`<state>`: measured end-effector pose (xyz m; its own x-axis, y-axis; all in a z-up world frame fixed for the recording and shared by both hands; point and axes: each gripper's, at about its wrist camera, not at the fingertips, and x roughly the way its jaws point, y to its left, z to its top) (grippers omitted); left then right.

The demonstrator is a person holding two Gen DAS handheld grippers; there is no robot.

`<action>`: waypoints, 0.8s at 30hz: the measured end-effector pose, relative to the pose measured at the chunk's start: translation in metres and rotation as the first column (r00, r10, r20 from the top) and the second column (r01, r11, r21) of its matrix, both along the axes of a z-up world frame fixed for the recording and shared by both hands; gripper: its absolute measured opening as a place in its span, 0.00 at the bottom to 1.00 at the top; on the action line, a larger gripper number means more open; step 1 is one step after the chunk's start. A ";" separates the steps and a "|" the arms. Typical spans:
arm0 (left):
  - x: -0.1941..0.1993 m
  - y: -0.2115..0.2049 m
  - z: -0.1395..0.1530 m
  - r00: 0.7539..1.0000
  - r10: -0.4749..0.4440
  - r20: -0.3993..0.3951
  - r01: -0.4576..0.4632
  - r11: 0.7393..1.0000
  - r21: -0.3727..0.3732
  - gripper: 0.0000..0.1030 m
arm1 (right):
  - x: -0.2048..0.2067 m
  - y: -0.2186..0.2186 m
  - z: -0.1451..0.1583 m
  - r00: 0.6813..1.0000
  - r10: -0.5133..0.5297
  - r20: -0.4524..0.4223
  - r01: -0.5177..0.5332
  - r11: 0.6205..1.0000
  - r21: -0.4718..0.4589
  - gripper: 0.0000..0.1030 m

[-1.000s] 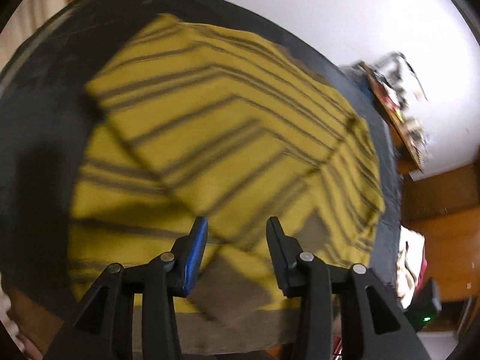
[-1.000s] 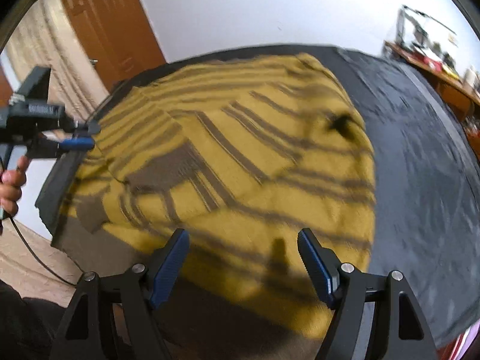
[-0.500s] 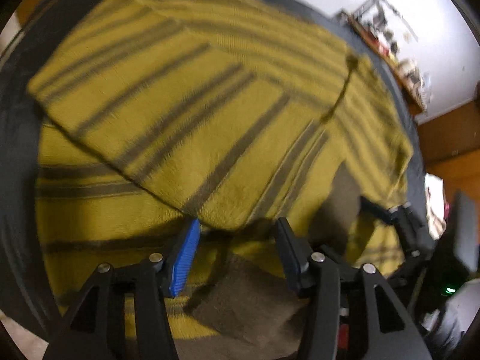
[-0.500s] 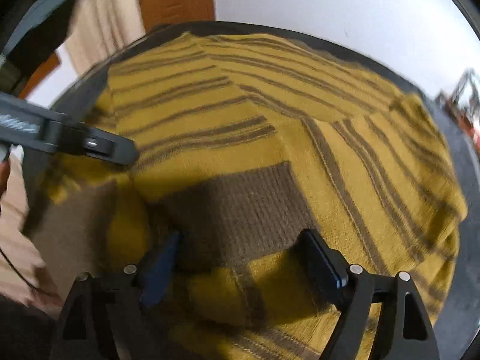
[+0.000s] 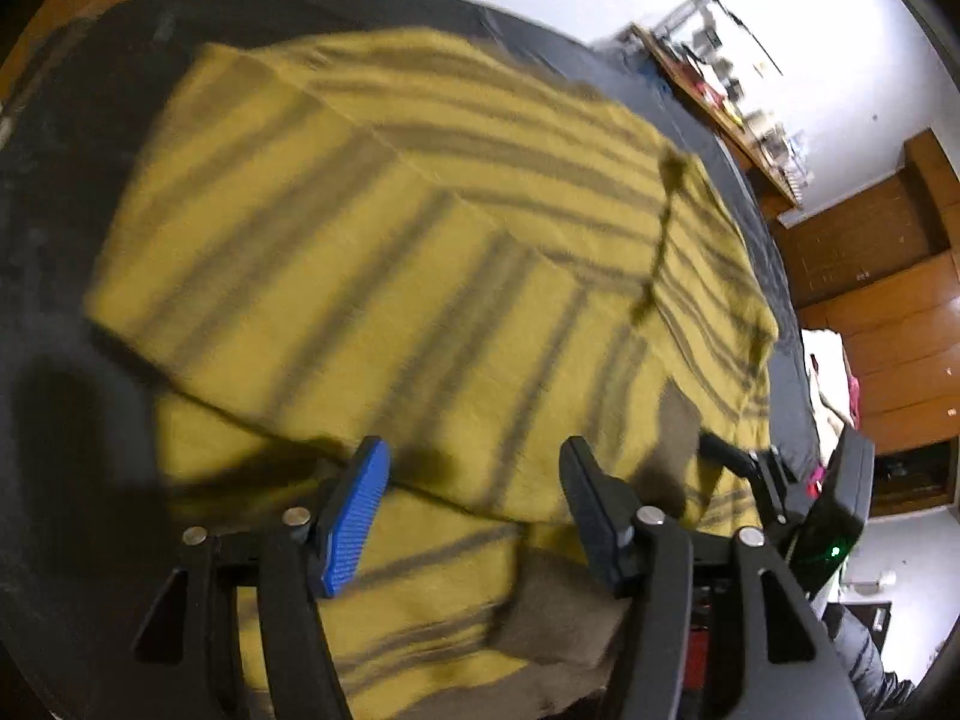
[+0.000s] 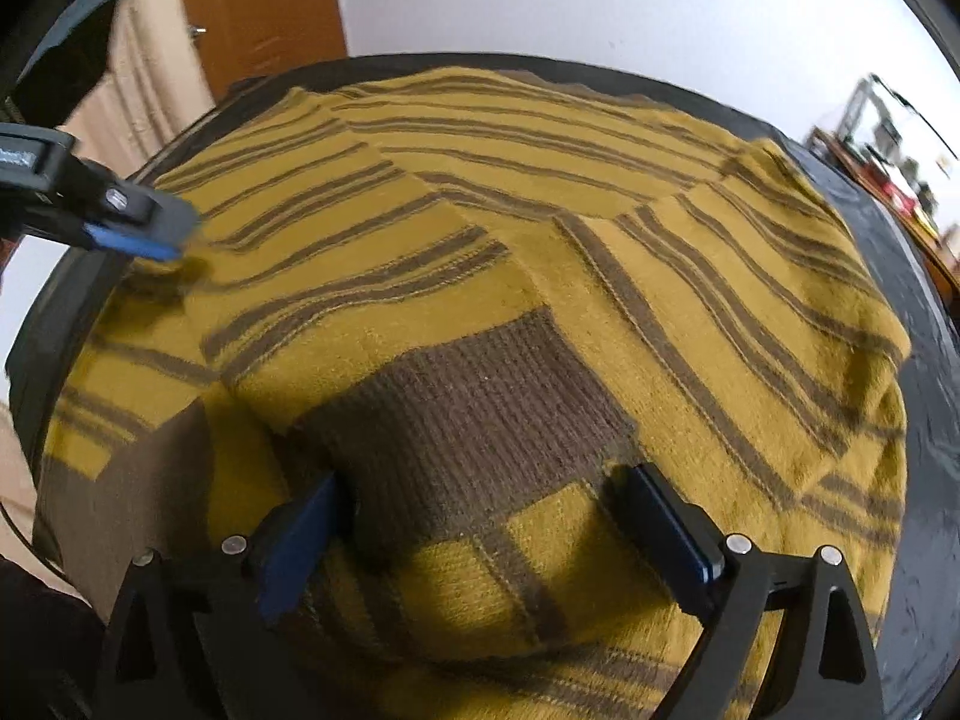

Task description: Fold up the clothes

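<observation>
A yellow sweater with brown stripes [image 6: 540,276] lies spread over a dark round surface [image 6: 918,324], covering most of it. Both sleeves are folded in across the body, so their stripes run slantwise against the body's stripes. In the right wrist view a brown ribbed cuff [image 6: 474,402] lies toward the camera and the sleeve runs away from it up the garment; which end is the neck I cannot tell.

At the left of that view the left gripper [image 6: 138,228] hangs over the sweater's edge, its jaws opening and nothing caught between them. The right gripper [image 6: 480,528] sits low over the cuff, jaws opening wide, the cuff's end lying between them but not pinched.

The left wrist view is blurred; the near hem is cut off behind the left gripper [image 5: 474,480], and the right gripper [image 5: 750,468] shows only in part.

Behind stand a white wall [image 6: 600,6], a wooden door [image 6: 264,6], a cluttered shelf [image 5: 720,84] and wooden cabinets [image 5: 888,312].
</observation>
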<state>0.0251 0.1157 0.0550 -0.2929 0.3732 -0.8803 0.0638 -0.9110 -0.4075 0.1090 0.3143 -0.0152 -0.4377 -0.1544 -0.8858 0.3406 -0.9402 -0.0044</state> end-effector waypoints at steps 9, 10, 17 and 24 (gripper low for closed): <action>0.023 -0.118 -0.016 0.970 0.239 0.029 -0.239 0.971 -0.008 0.75 | -0.019 -0.029 0.051 0.997 -0.066 -0.047 0.061 0.993 -0.098 0.93; 0.024 -0.125 -0.023 0.964 0.262 0.045 -0.262 0.965 0.012 0.75 | -0.022 -0.039 0.057 0.997 -0.045 -0.060 0.038 0.994 -0.101 0.93; 0.026 -0.128 -0.027 0.964 0.261 0.051 -0.263 0.963 0.058 0.75 | -0.017 -0.086 0.062 0.996 0.052 -0.069 -0.058 0.994 -0.090 0.93; -0.032 -0.043 0.004 1.000 0.013 -0.014 -0.011 0.996 0.089 0.76 | 0.001 0.006 0.048 0.962 -0.273 0.000 0.272 0.959 -0.079 0.93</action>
<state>-0.0073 0.0726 0.0589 -0.3105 0.4462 -0.8394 0.0679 -0.8703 -0.4878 0.1102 0.3201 0.0330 -0.4822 -0.0965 -0.8707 0.0721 -0.9949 0.0703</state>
